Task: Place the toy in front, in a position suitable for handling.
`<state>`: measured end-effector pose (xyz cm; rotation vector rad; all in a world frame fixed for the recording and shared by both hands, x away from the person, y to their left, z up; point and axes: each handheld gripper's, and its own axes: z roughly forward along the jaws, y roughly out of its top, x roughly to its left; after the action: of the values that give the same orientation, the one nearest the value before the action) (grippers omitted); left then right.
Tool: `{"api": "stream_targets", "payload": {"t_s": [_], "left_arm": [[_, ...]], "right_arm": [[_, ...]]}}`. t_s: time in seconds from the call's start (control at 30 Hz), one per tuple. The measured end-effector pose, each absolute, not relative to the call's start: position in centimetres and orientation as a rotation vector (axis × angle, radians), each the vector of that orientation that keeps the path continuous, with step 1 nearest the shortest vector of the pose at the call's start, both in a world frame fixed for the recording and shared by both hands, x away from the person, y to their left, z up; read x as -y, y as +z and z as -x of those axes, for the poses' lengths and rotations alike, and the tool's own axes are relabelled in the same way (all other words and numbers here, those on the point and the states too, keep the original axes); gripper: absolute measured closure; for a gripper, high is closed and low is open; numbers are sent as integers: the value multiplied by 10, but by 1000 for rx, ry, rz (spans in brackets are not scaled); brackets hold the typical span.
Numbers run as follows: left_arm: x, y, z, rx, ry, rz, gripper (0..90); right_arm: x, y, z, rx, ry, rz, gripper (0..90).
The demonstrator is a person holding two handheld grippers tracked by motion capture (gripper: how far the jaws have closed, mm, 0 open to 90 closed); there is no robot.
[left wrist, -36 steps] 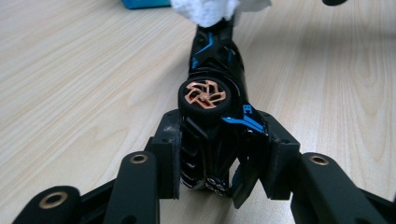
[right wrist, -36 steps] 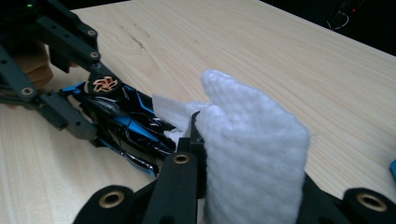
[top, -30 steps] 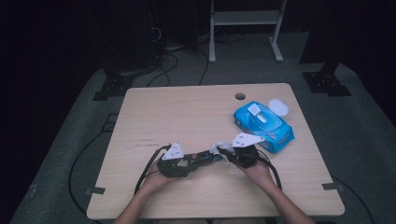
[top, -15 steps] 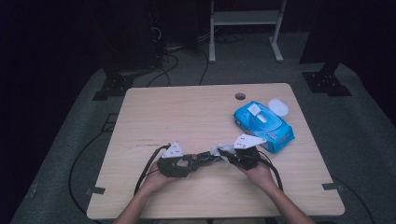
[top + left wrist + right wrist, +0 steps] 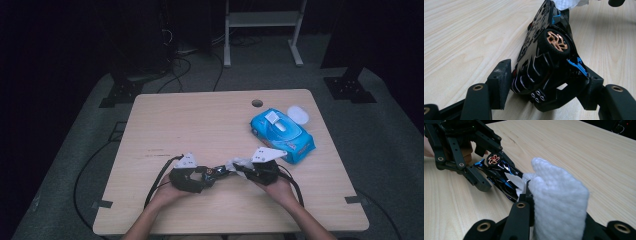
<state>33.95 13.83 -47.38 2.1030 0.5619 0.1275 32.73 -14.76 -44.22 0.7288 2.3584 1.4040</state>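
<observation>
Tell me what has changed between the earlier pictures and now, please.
The left hand-held gripper has just been opening its jaws around the black toy car; the car lies between them, tipped on its side on the table. The right hand-held gripper stays shut on the white wipe, pressed against the car's end. Both hands stayed in place, and the blue wipes pack did not move.

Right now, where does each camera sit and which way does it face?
High view: above the person's side, looking forward and down on the table; both forearms enter below.
Left gripper view: on the left gripper, looking along its jaws, which flank the toy car.
Right gripper view: on the right gripper, clamping the white wipe.
All share the car.
</observation>
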Motion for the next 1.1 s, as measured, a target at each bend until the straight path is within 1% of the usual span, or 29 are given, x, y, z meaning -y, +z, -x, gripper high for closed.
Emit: {"api": "stream_targets", "payload": {"t_s": [0.23,0.63,0.87,1.1], "left_arm": [[-139,-474,-340,-566,118,-2102,361],[-140,-475,-341,-581,93,-2116,271],[-138,-476,-338,-551,140,-2147,261],[-137,-476,-336,-527,144,-2155,232]], "right_arm": [[148,-442,-328,-2365,1409,-732,808],[147,-444,-323,-2405,1440,-714,808],[148,-446,-320,-2418,1441,-705,808],[148,-449,-316,-2434,1429,-702,808]]}}
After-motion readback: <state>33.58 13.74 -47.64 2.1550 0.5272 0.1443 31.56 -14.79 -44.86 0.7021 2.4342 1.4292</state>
